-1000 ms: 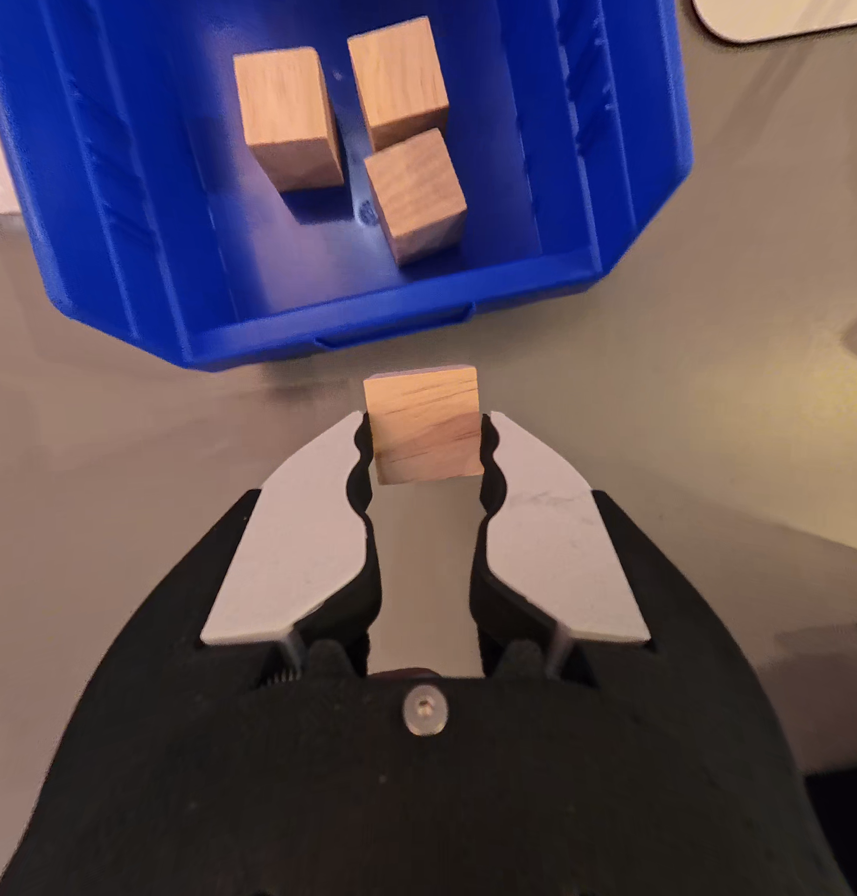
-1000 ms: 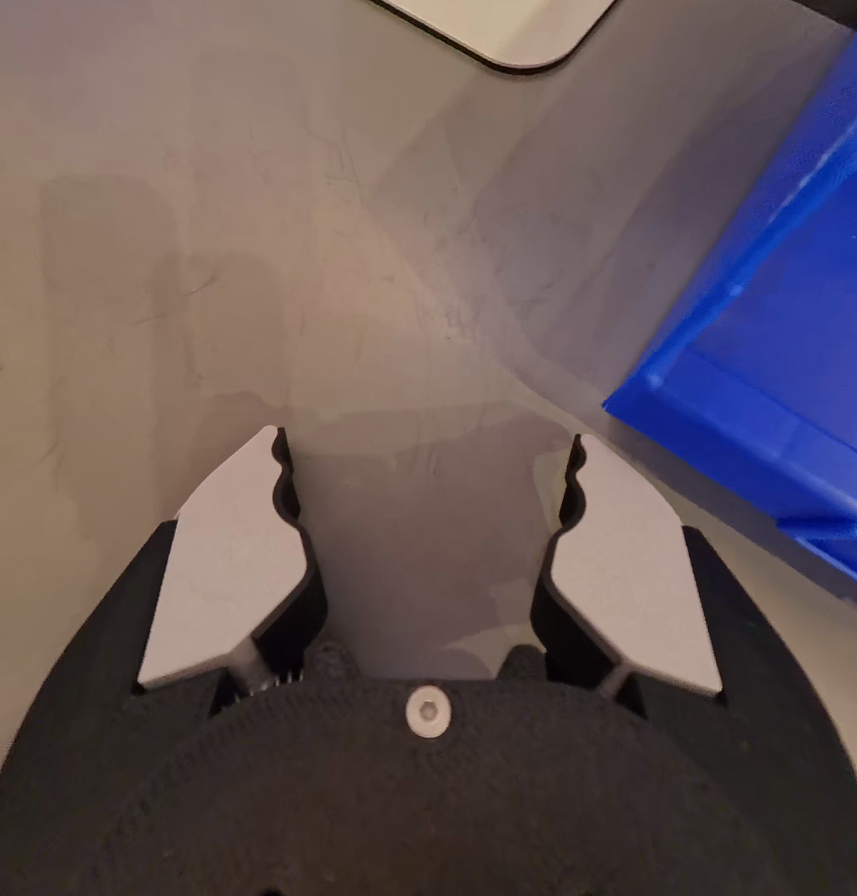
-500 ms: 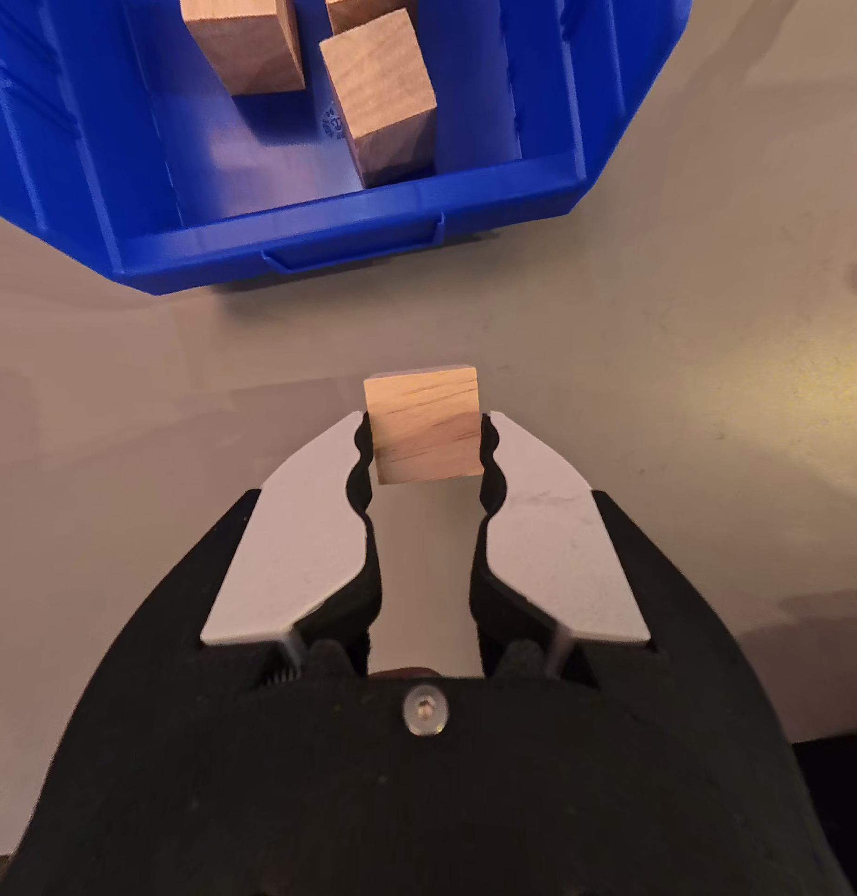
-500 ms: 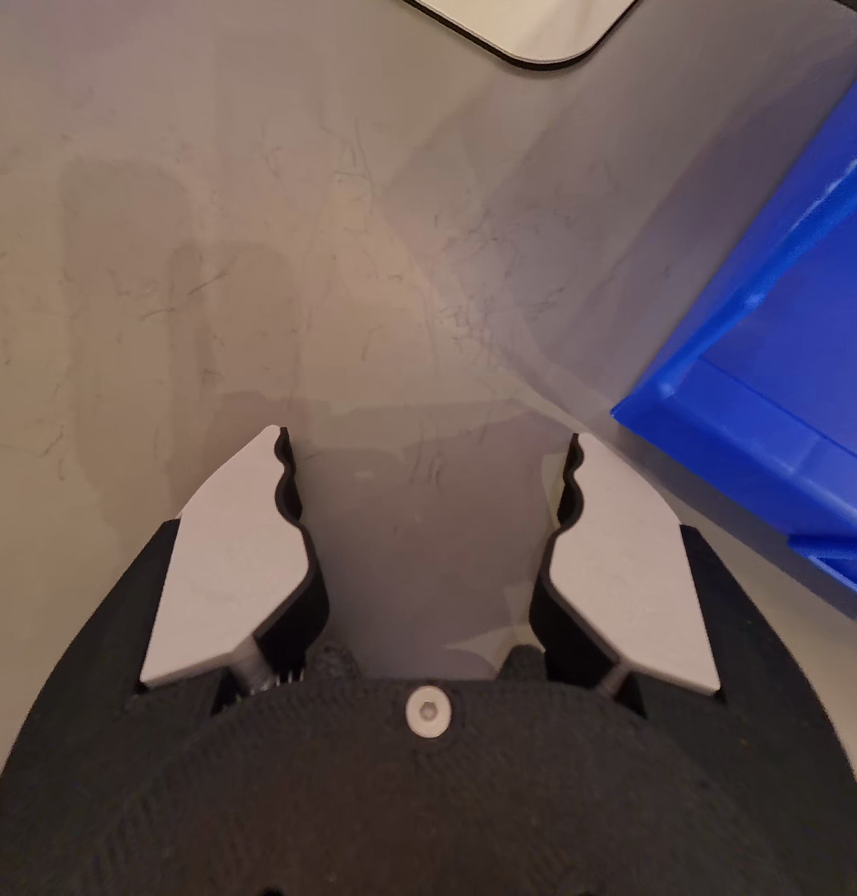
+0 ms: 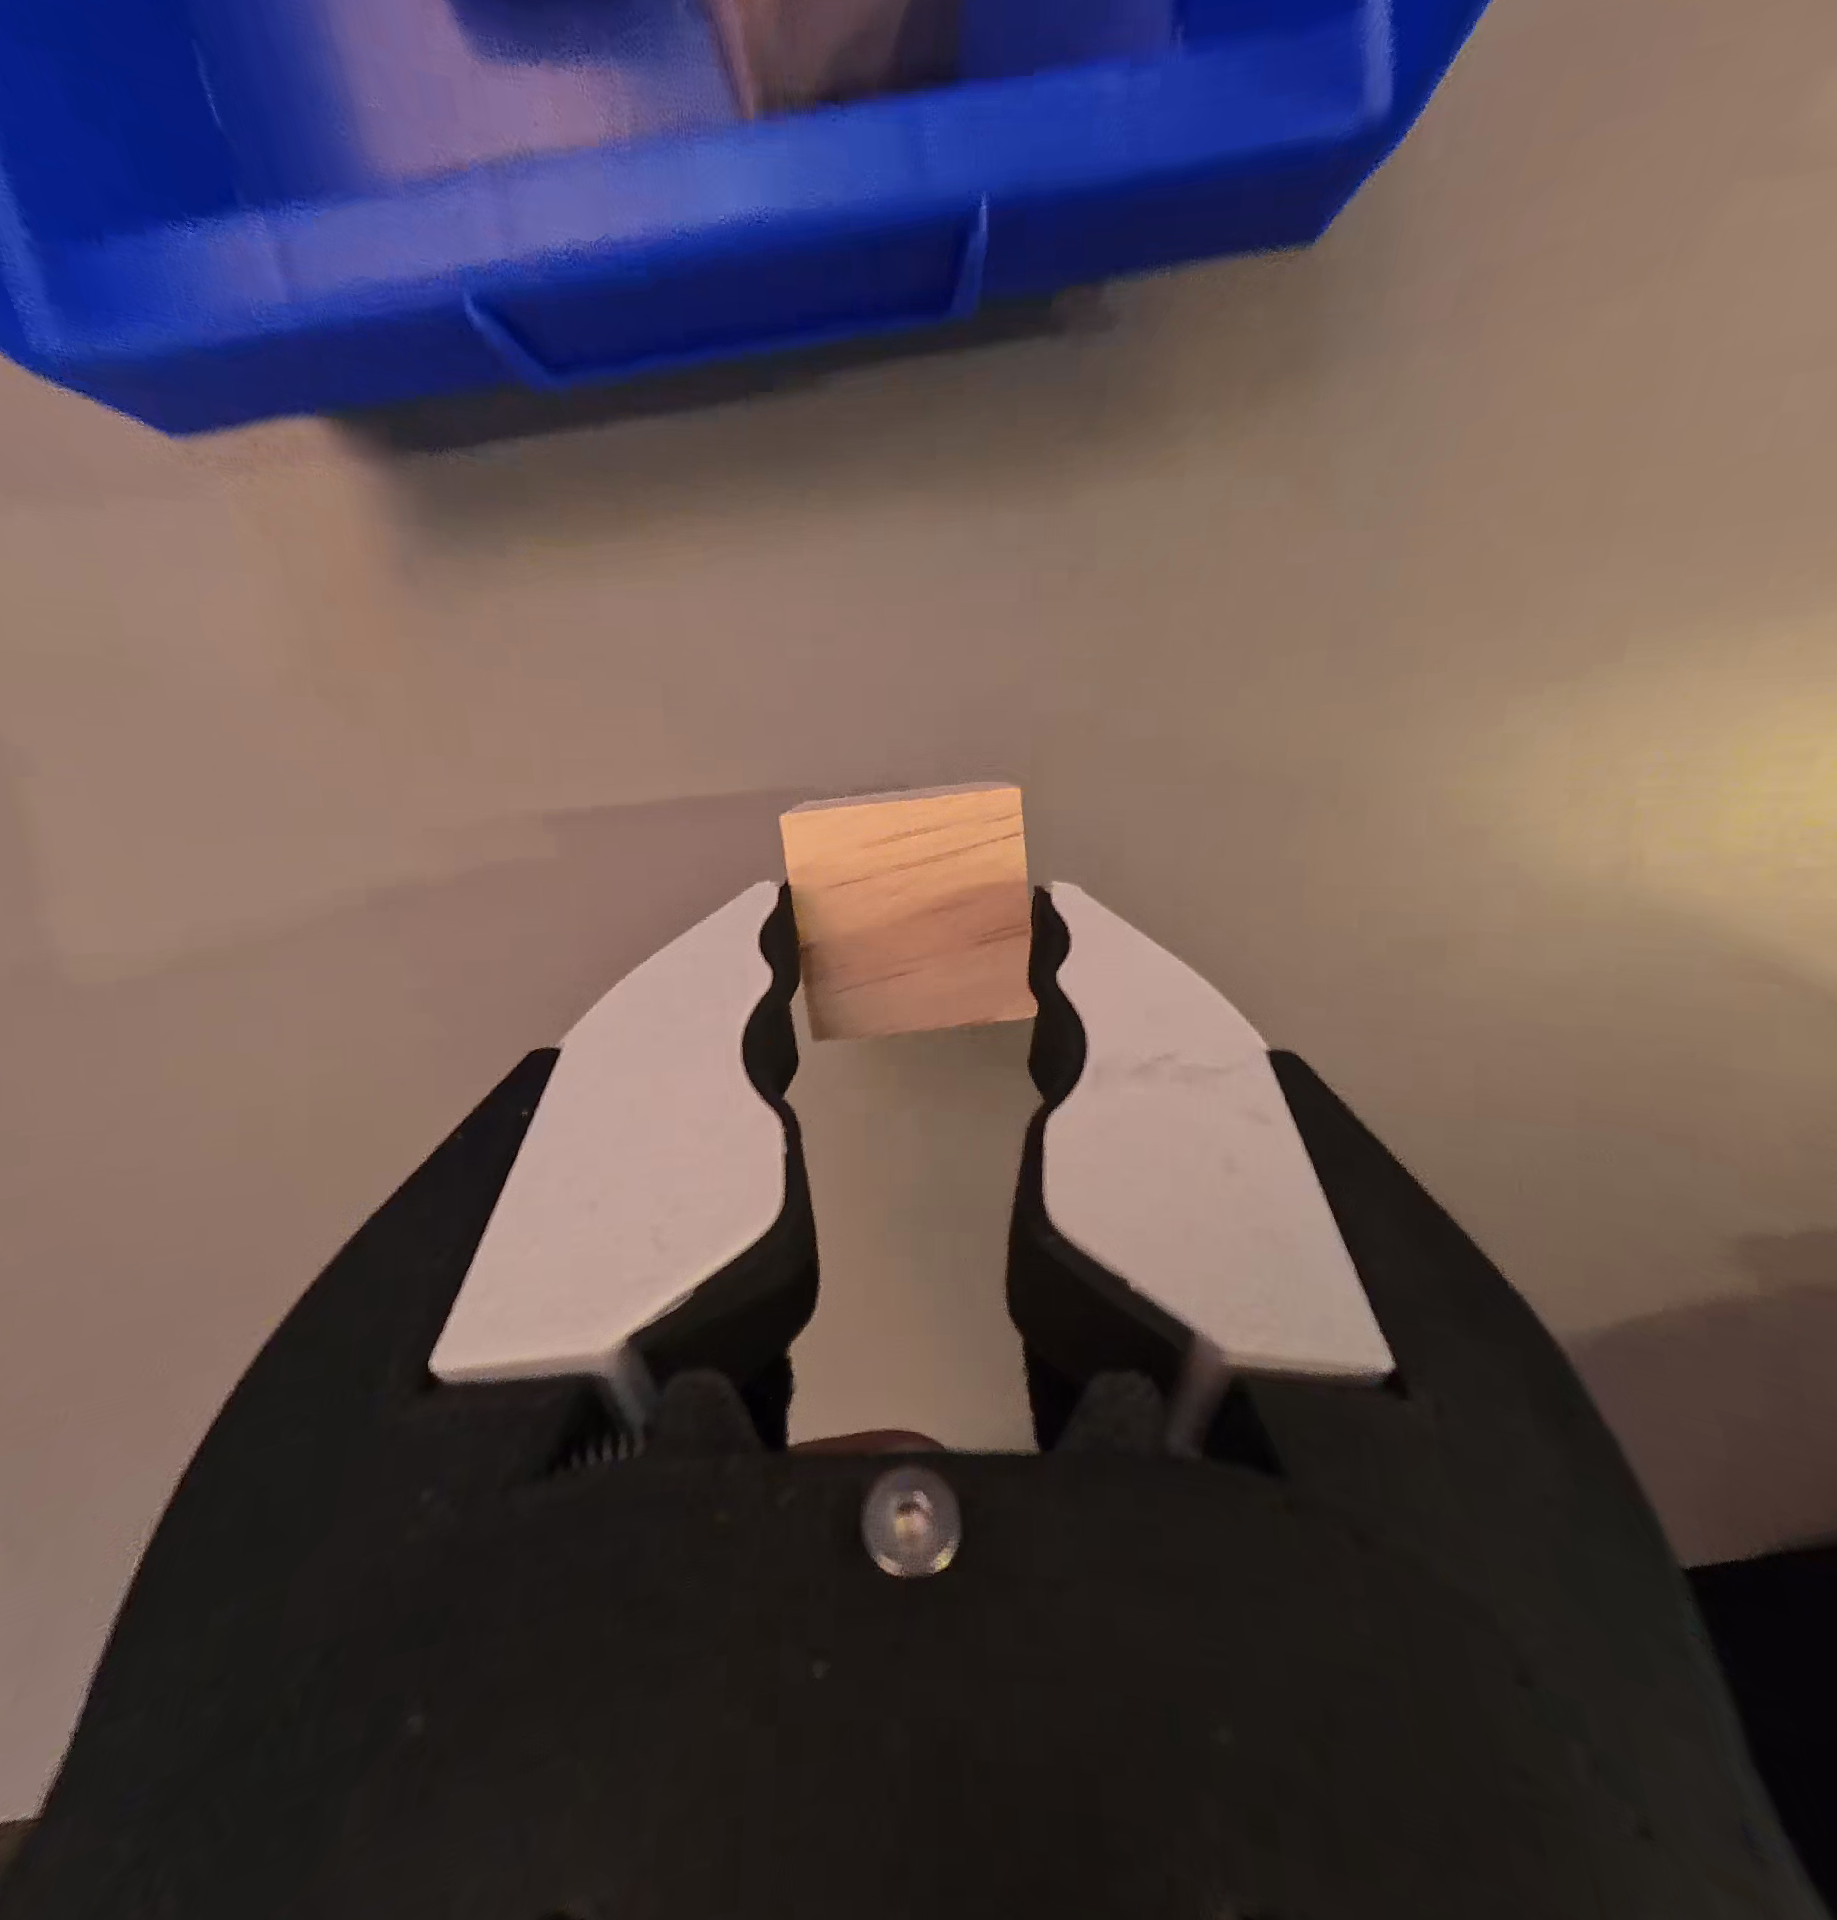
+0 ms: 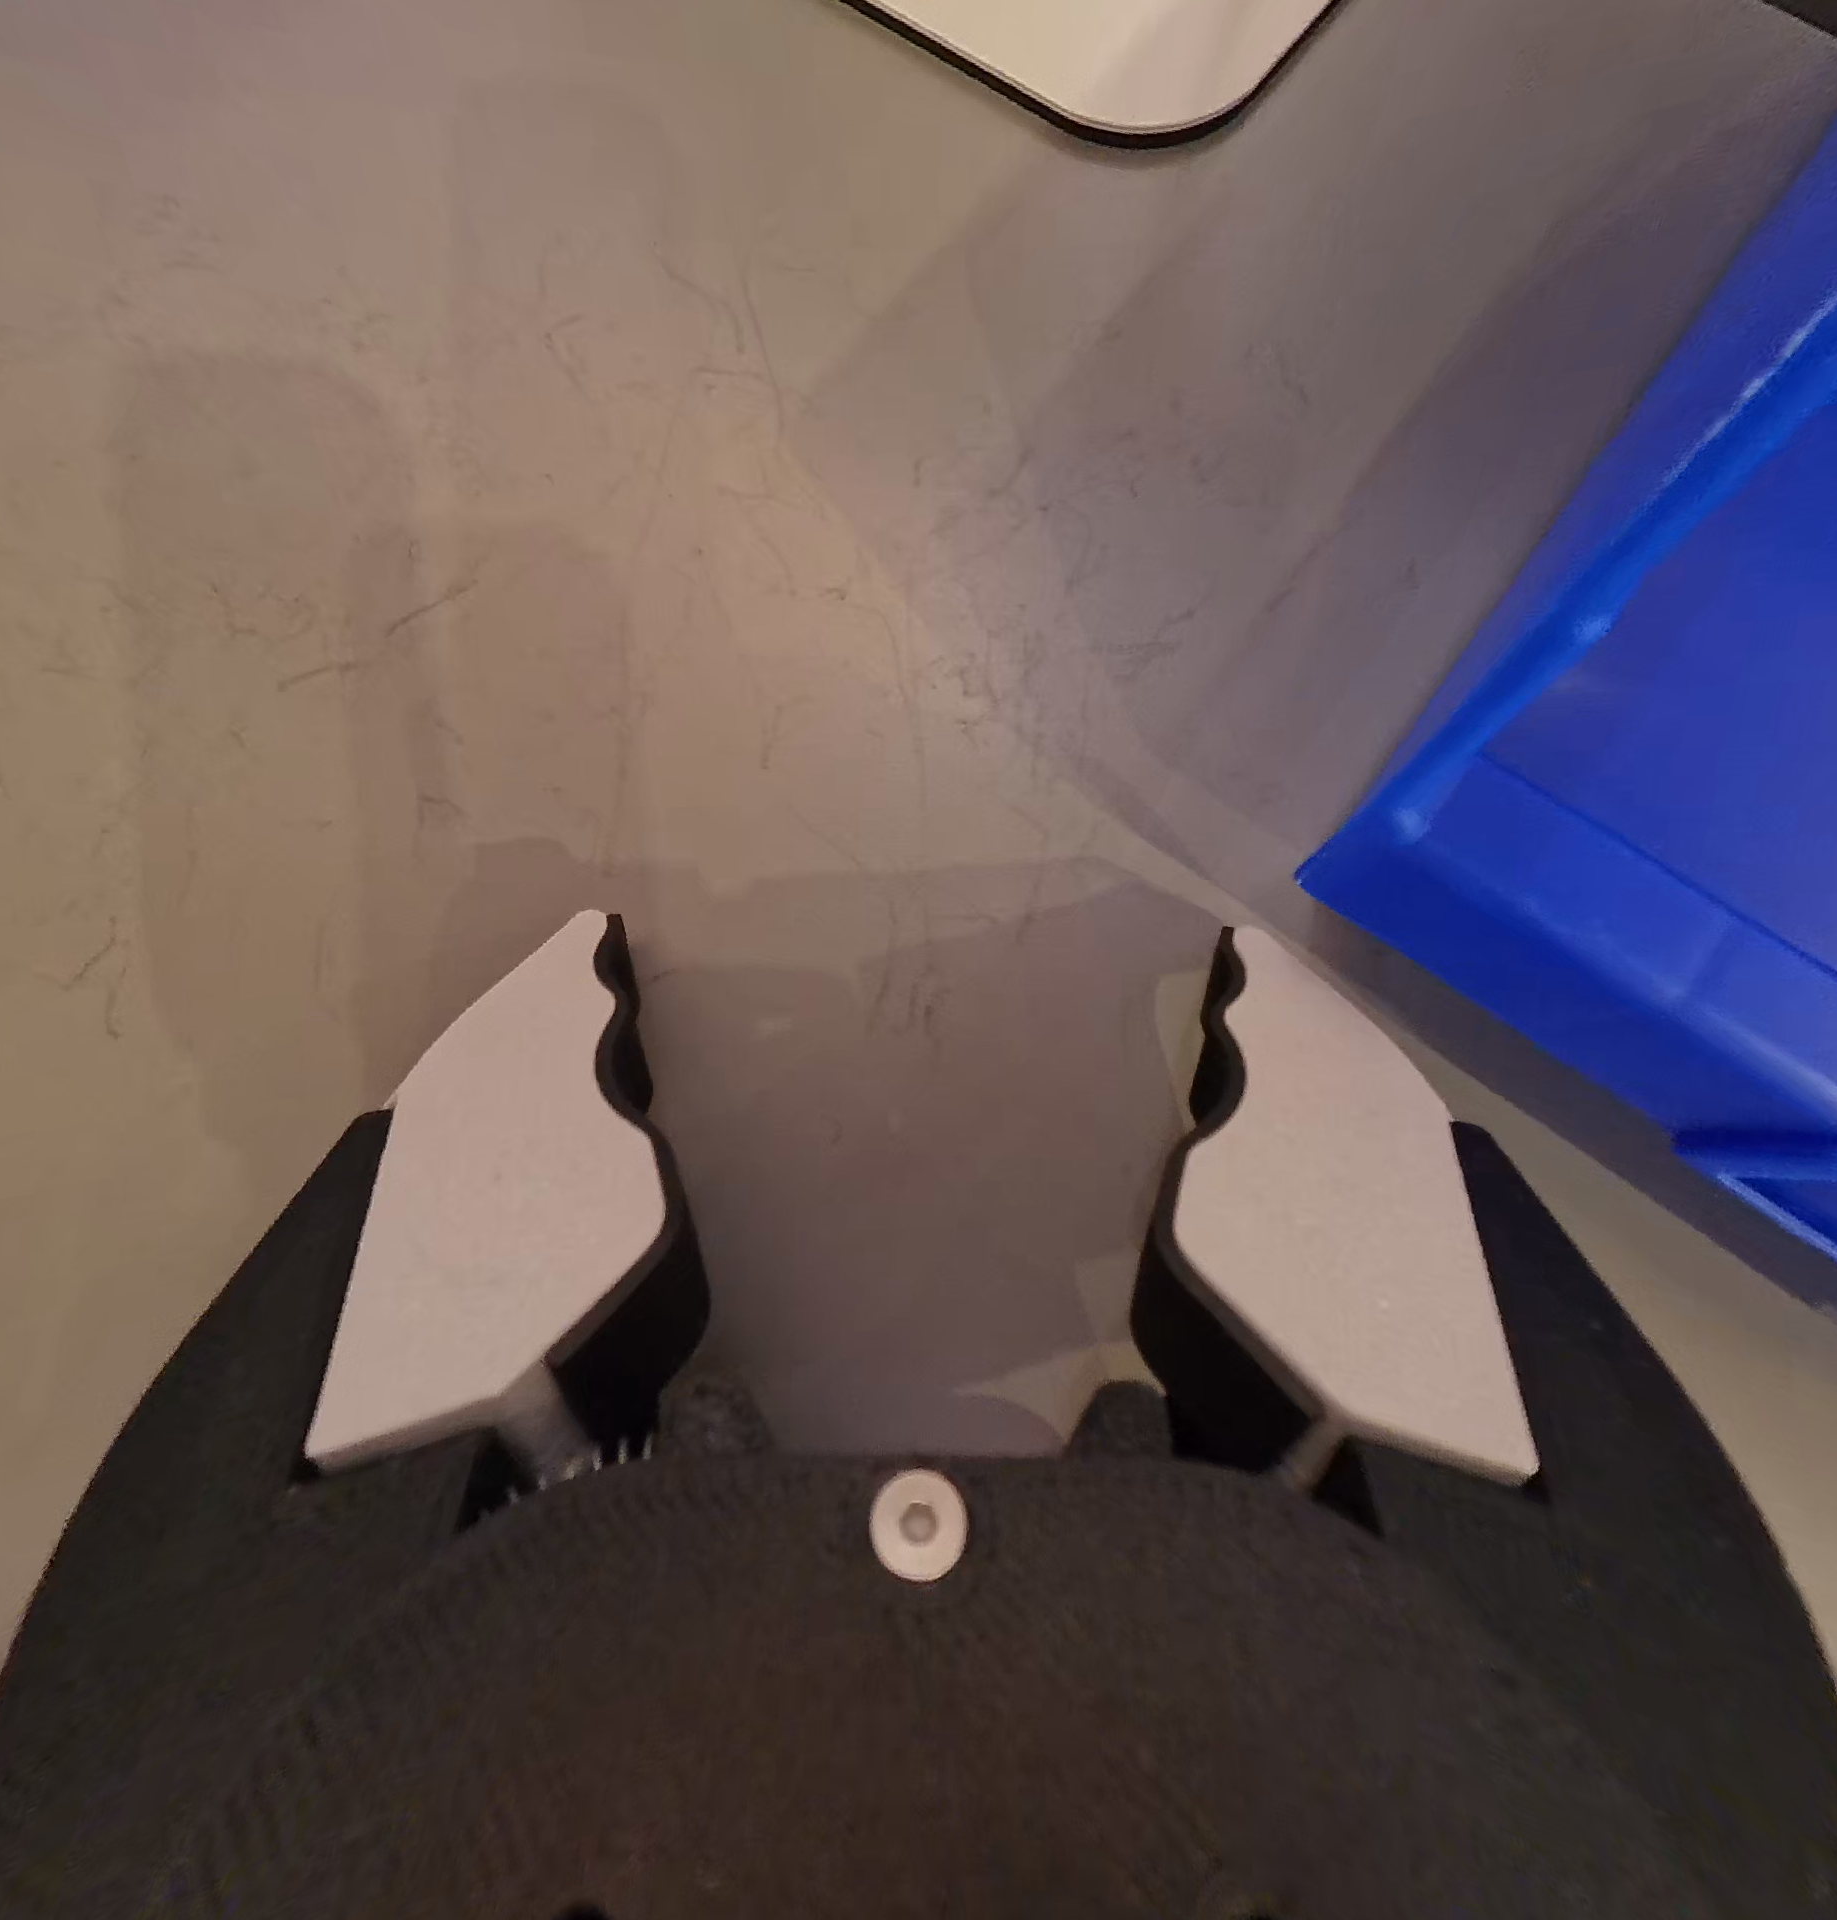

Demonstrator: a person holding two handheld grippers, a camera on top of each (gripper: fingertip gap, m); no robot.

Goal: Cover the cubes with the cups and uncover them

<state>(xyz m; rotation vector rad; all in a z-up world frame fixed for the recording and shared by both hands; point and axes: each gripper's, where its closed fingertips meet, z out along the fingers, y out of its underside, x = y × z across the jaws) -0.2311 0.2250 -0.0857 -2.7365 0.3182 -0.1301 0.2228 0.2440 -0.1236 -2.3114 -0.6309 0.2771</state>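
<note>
Your left gripper (image 5: 909, 914) was clamped on a wooden cube (image 5: 909, 914), its two tips pressing the cube's left and right faces, with the cube held above the grey table (image 5: 270, 779). A blue bin (image 5: 685, 260) sat ahead of it, blurred, its contents unclear. The step in hand looked like setting this cube on open table: you would have done well to lower it flat, well apart from the bin, and release only once it rested, leaving room for a cup around it. To the right, your right gripper (image 6: 914, 1029) was spread wide and empty over bare table, the bin's corner (image 6: 1620, 831) beside it. No cups were in view.
</note>
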